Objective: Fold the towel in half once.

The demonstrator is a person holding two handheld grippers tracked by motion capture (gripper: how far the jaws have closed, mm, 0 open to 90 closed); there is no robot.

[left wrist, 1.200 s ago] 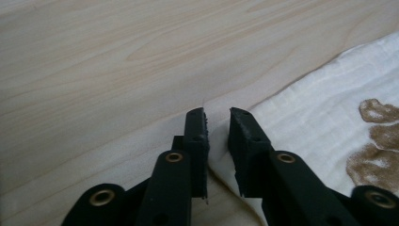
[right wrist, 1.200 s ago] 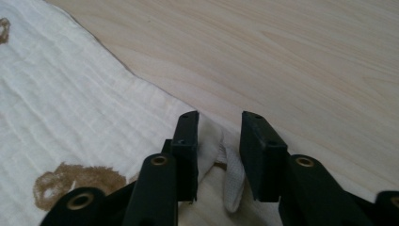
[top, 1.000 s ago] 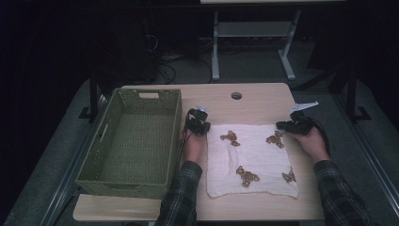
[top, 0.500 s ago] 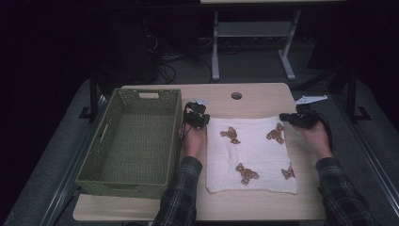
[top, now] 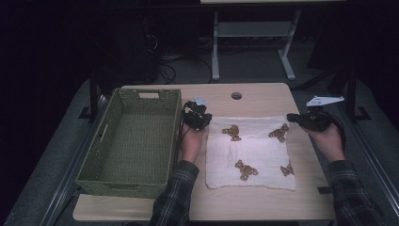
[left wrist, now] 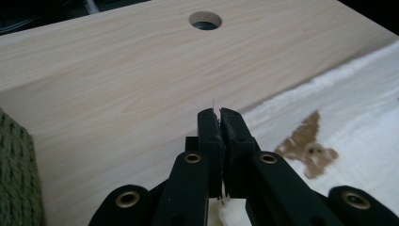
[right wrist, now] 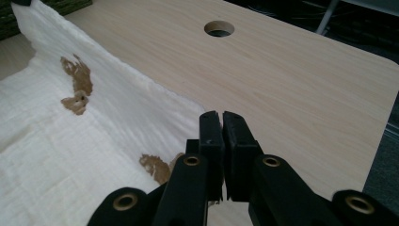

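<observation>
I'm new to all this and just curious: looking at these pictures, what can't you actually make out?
- High view: the left gripper and right gripper are too small and dark to read their jaws.
- Left gripper view: the corner of the white cloth pinched between the jaws is covered by them.
- Right gripper view: a brown bear print is half covered by the jaws.
- High view: the green basket has its near inner wall hidden by its rim.

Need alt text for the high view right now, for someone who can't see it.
Two hand-held grippers, left gripper and right gripper, pinch the far corners of a white bear-print cloth on a wooden table. An empty green wicker basket sits left.
</observation>
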